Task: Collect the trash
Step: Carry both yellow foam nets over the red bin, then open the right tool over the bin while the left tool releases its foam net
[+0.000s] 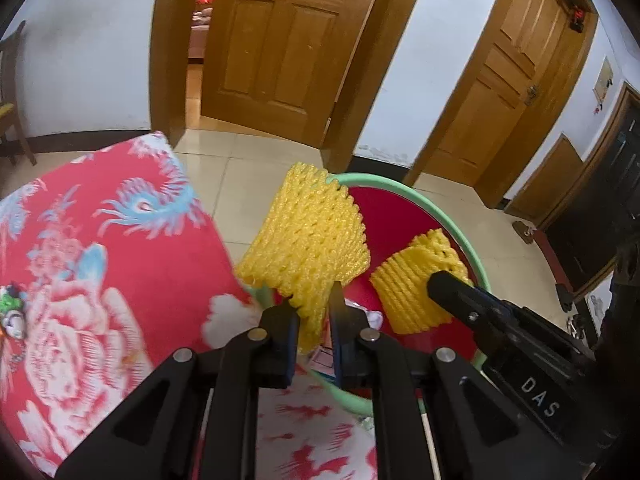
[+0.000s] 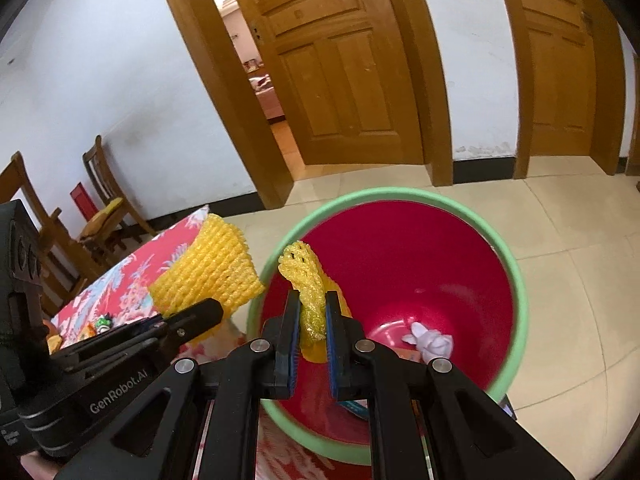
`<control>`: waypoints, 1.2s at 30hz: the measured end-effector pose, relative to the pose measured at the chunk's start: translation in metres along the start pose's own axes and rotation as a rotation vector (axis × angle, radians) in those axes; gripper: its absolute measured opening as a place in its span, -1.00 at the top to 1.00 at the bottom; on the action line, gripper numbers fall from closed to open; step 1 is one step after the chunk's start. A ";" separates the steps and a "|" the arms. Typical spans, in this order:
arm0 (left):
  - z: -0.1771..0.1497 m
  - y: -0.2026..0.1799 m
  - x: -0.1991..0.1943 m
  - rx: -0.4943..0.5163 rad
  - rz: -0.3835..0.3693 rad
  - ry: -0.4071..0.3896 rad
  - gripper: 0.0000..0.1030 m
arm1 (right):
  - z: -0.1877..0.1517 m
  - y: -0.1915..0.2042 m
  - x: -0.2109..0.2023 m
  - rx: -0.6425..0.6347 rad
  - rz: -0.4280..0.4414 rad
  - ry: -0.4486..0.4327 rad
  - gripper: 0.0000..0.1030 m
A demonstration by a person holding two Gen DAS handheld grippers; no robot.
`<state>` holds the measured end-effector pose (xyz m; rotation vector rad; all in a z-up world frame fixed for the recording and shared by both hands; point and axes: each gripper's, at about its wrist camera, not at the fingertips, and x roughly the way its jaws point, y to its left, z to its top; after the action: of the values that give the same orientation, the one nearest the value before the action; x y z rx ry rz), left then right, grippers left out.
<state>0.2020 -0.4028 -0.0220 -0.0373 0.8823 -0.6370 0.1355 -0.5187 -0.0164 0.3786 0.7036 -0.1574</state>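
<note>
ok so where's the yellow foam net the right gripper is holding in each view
Left wrist view: the right gripper's foam net sits right of centre, over the red bin interior, pinched by the right gripper coming in from the right.
Right wrist view: the same net stands at centre, squeezed edge-on.
Shared landmark: the green-rimmed bin.

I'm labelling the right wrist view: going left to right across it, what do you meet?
Wooden chairs → floral red cloth → yellow foam net held by the left gripper → yellow foam net in the right gripper → crumpled white paper at the bottom of the bin → green bin rim.
</note>
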 end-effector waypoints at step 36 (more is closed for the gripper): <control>-0.001 -0.016 0.010 0.056 0.041 0.008 -0.03 | -0.003 -0.026 0.001 0.017 -0.038 -0.005 0.51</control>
<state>0.1980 -0.4207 -0.0253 0.0339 0.8706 -0.6233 0.1276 -0.5412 -0.0268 0.3809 0.7055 -0.2005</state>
